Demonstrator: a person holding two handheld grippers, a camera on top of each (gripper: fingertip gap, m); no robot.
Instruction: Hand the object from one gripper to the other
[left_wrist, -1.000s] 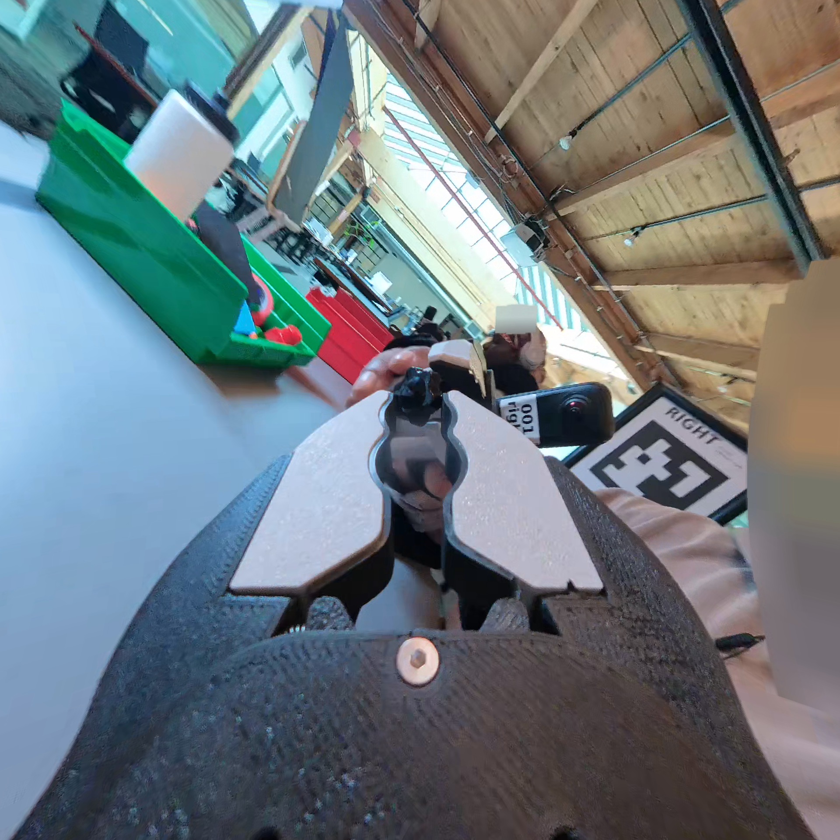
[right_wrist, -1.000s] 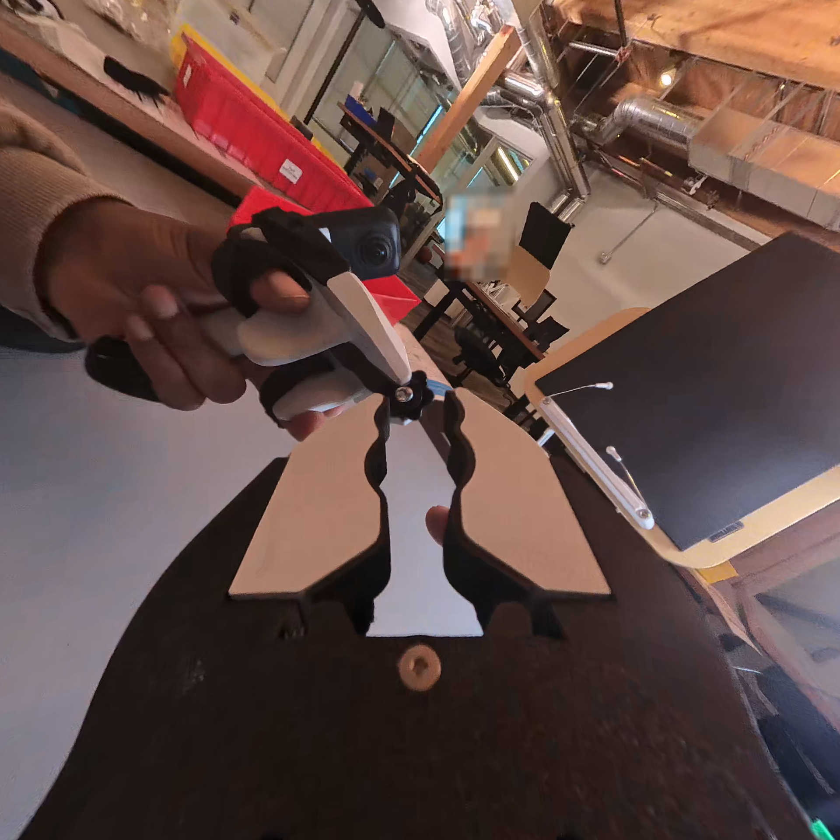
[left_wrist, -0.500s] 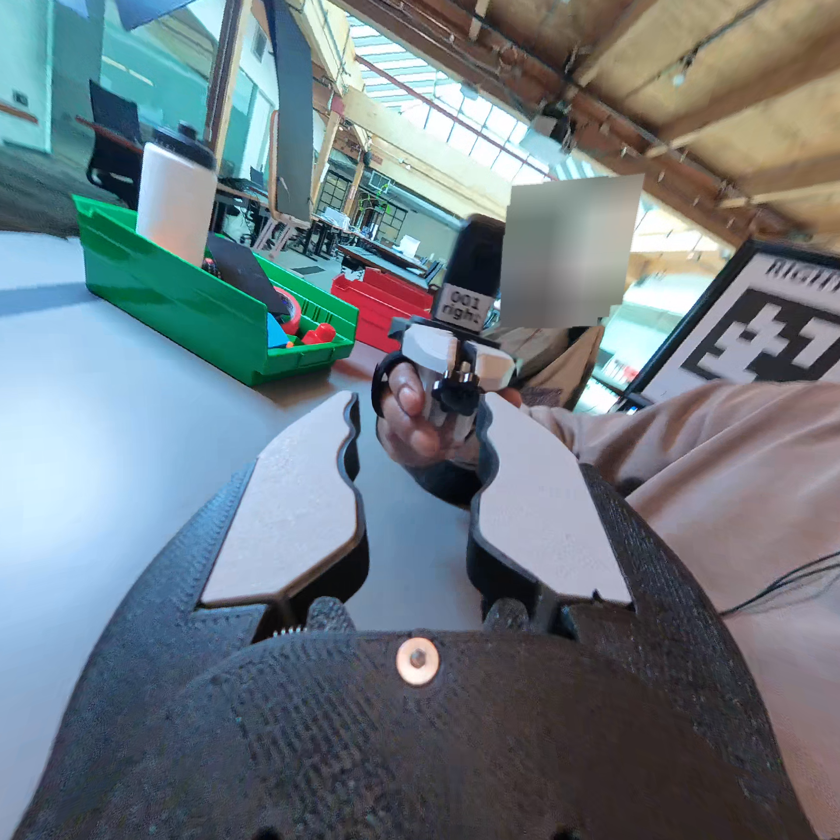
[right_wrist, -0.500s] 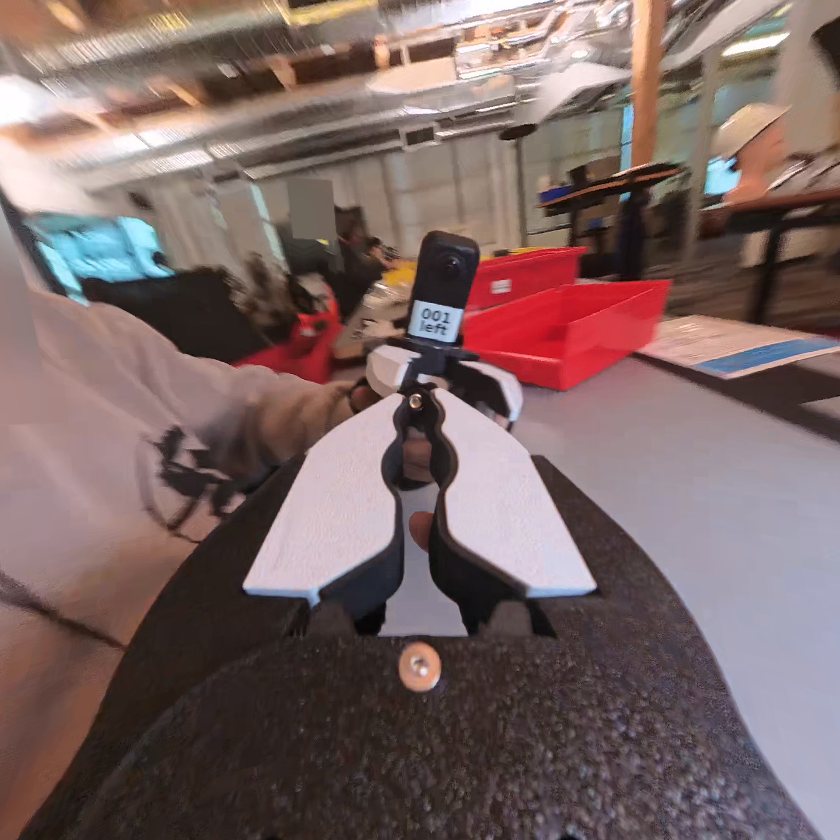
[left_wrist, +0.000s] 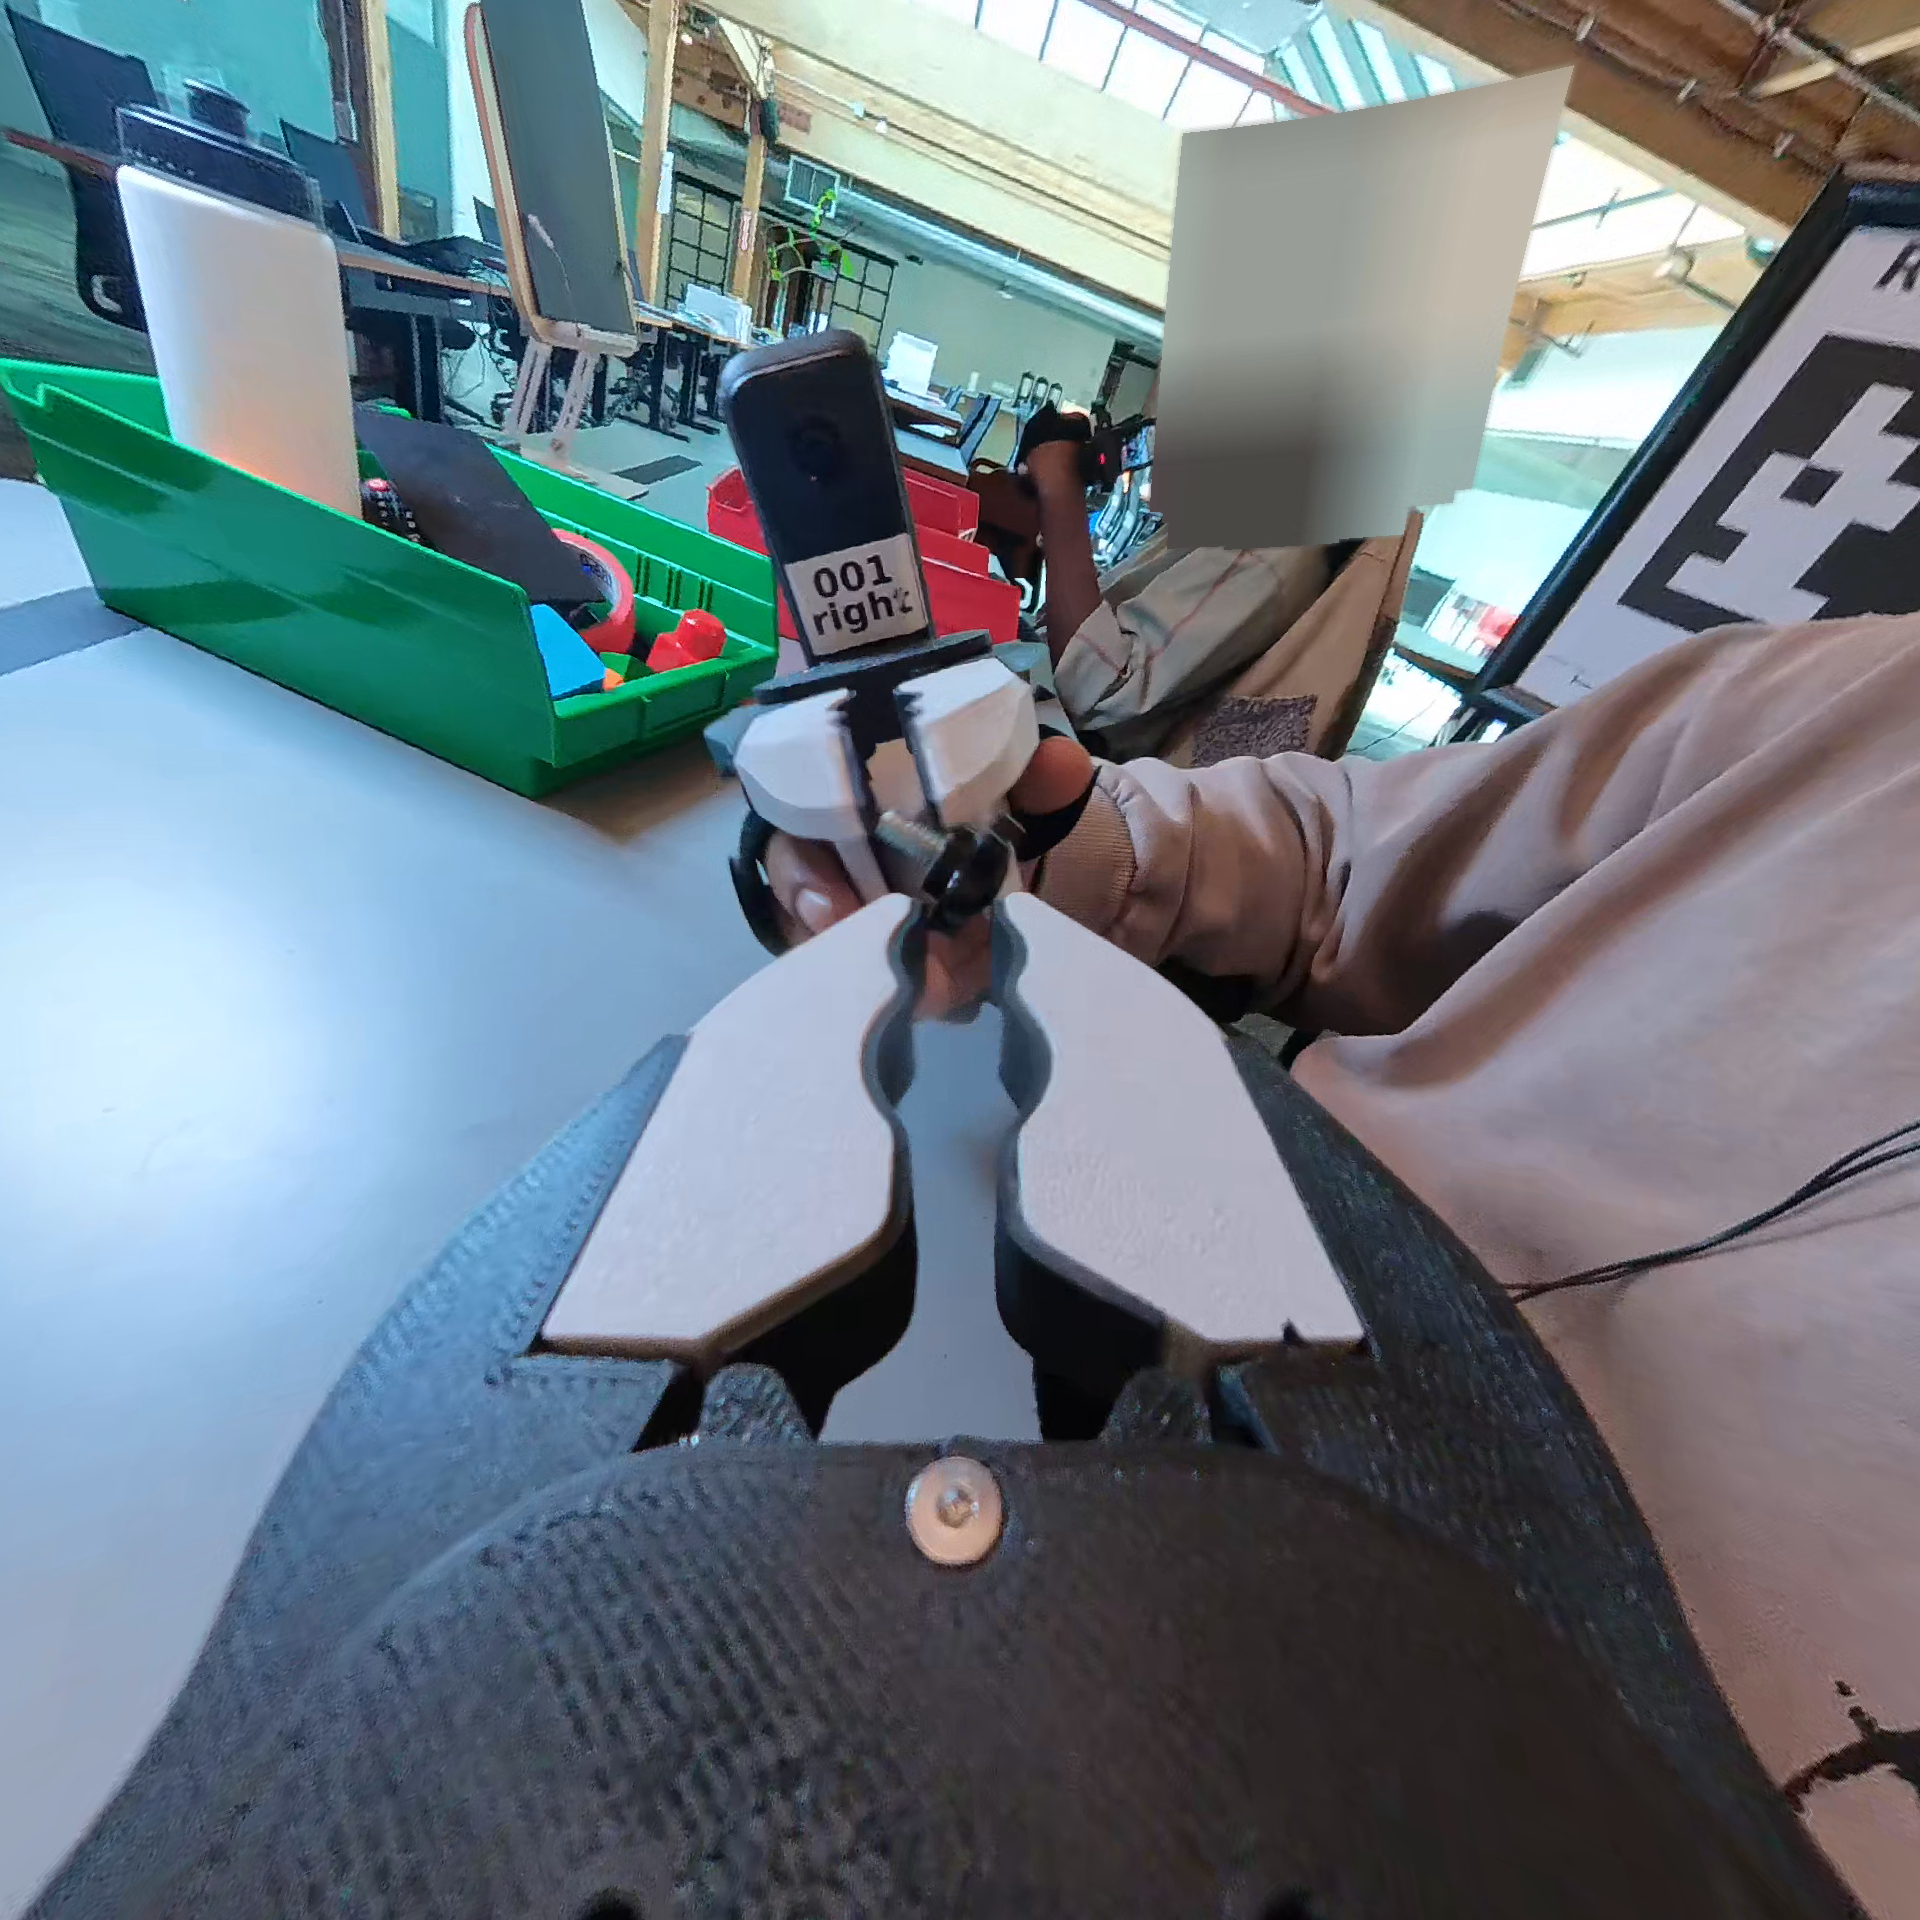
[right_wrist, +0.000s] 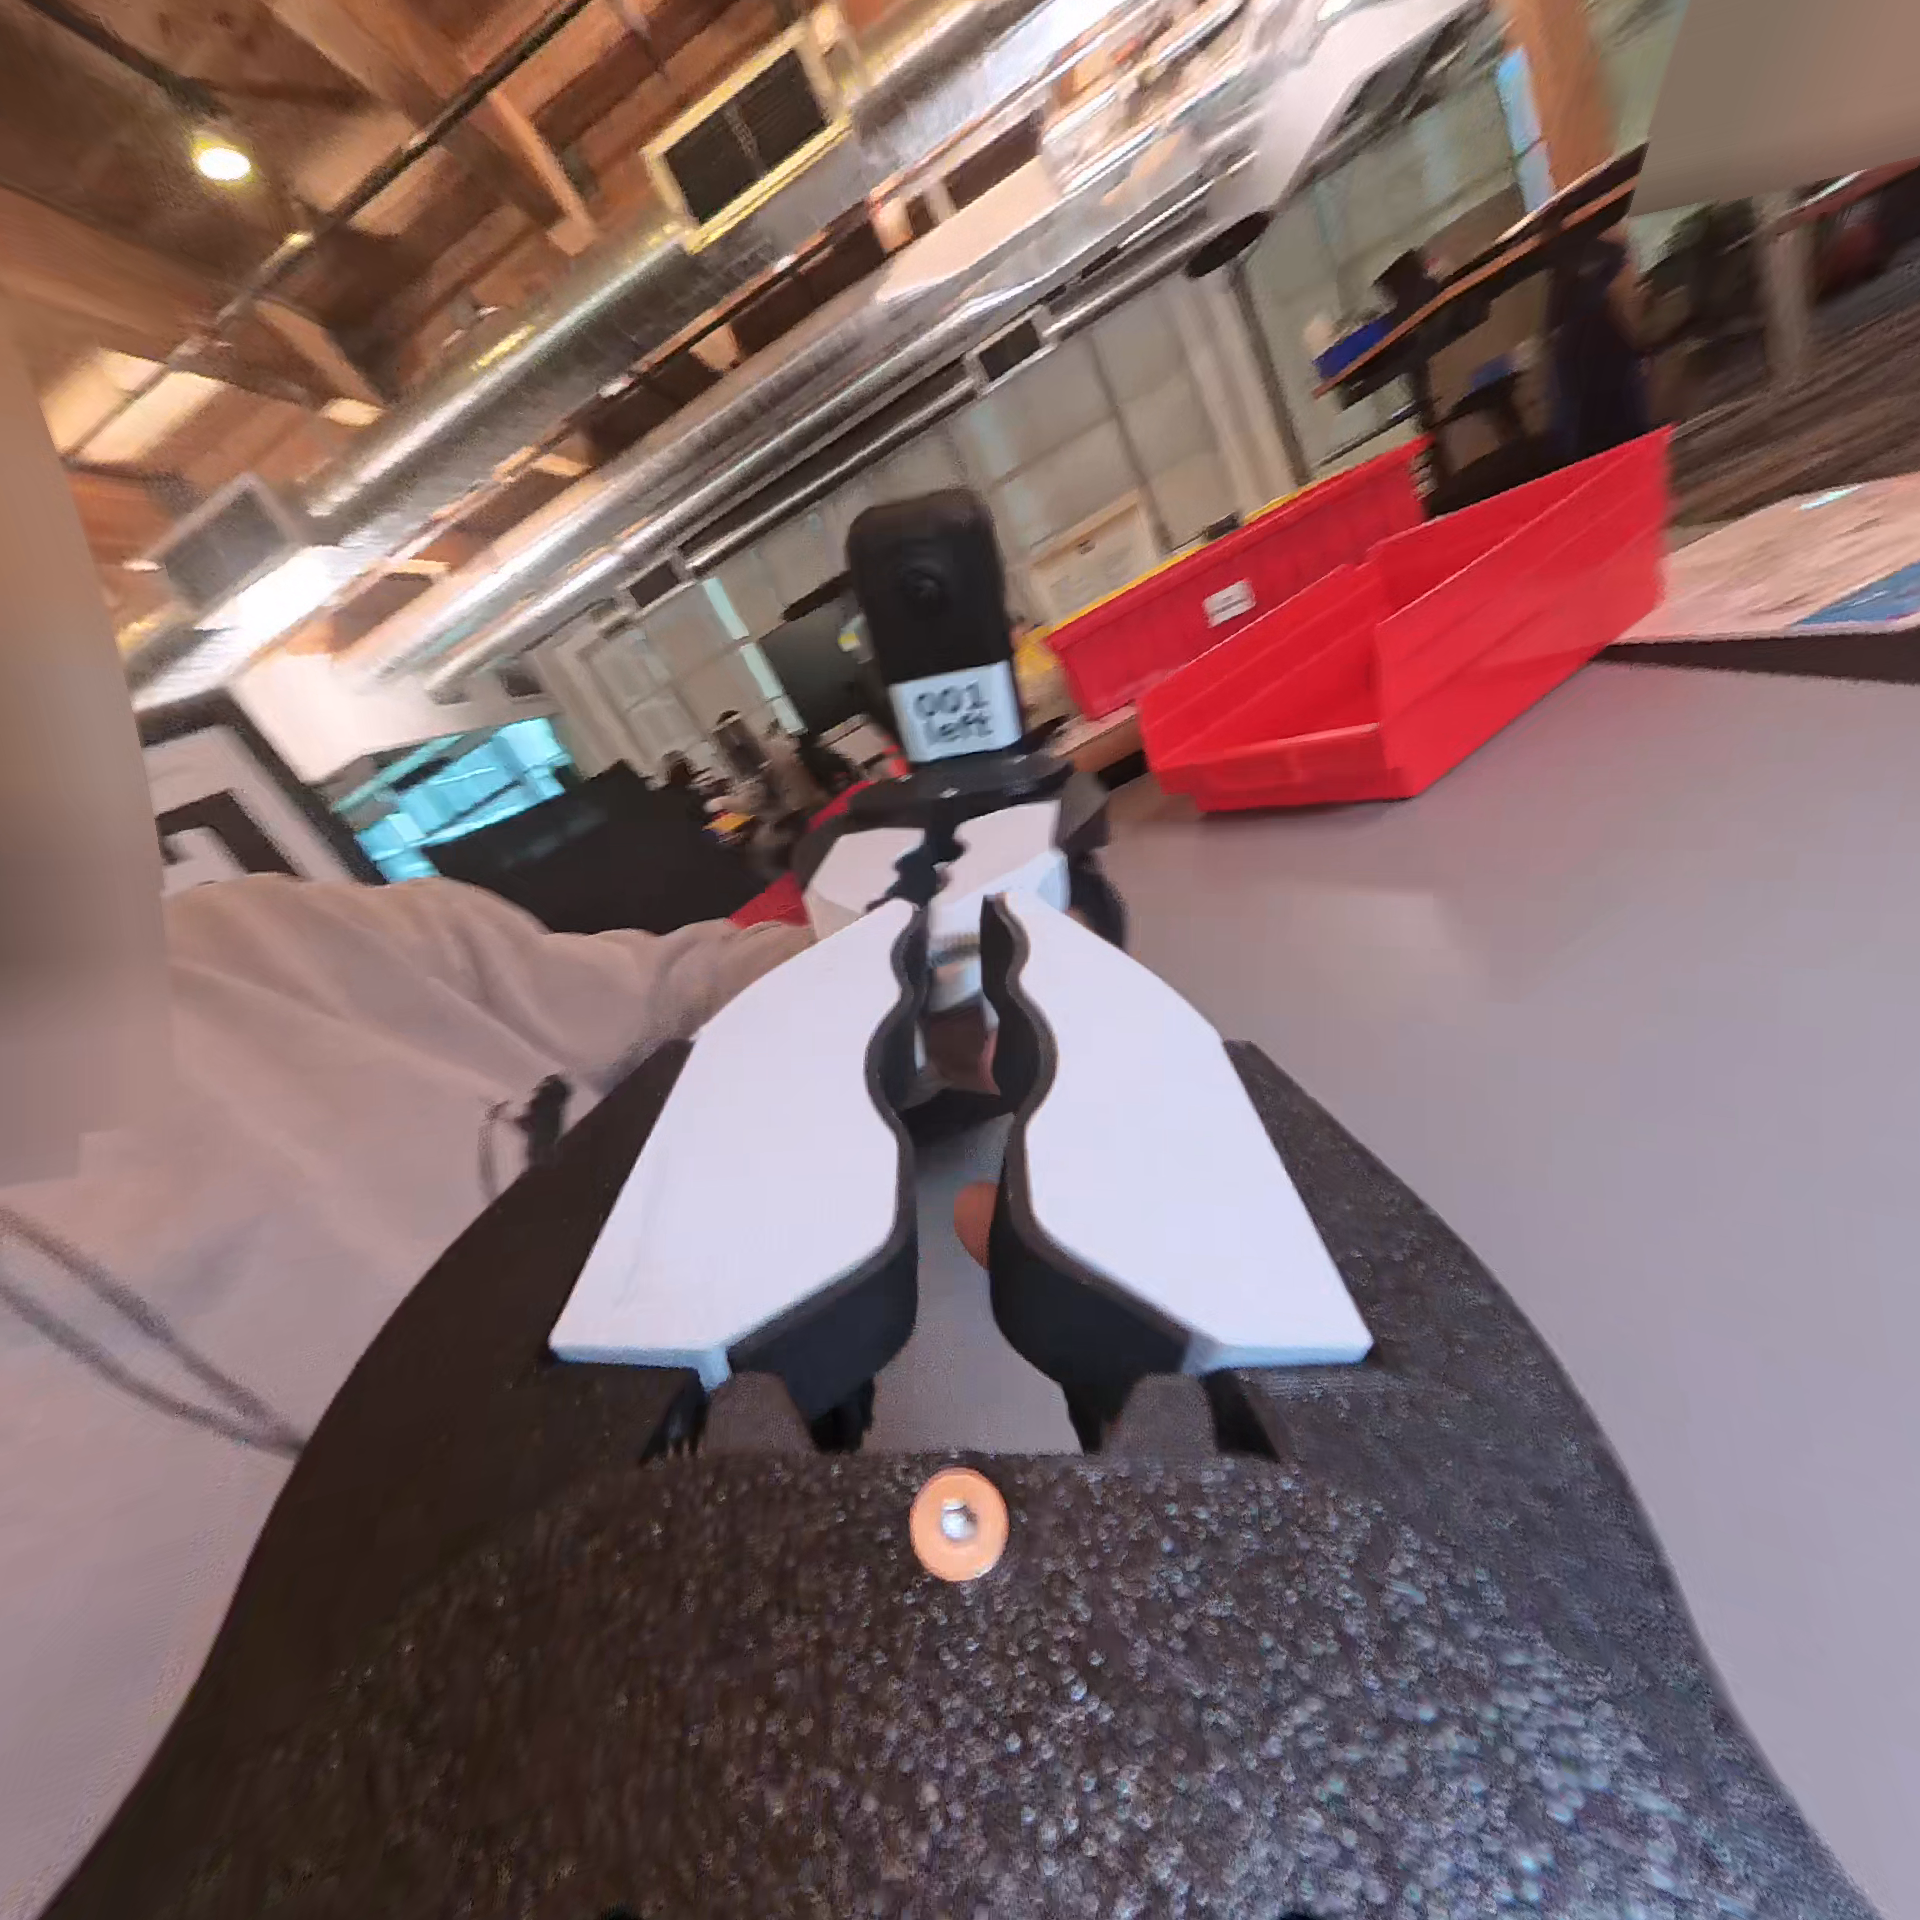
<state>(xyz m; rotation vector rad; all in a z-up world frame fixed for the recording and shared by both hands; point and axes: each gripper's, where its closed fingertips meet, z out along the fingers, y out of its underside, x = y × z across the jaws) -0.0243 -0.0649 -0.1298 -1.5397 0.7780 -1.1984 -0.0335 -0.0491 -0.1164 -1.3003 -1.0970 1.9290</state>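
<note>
No separate hand-over object shows in either view. My left gripper (left_wrist: 956, 920) has its jaws drawn to a narrow slit, with nothing seen between the white pads (left_wrist: 748, 1174). The right gripper (left_wrist: 883, 758), held in a hand, faces it head-on, and its black knob (left_wrist: 961, 883) sits right at my left fingertips. My right gripper (right_wrist: 948, 914) is likewise closed to a narrow slit. The left gripper (right_wrist: 940, 862), with its black camera on top, stands just beyond its tips. Both hover low over the grey table (left_wrist: 312, 987).
A green bin (left_wrist: 312, 613) with a white bottle (left_wrist: 244, 332), tape and coloured blocks stands at the far left. Red bins (right_wrist: 1403, 686) stand at the far right. A black-and-white marker board (left_wrist: 1766, 468) and a beige sleeve (left_wrist: 1558, 883) fill the right side. Less than 4 cm separates the two grippers' tips.
Both grippers swung level and now face each other tip to tip. The left jaws were wide half a second ago and have closed to a slit.
</note>
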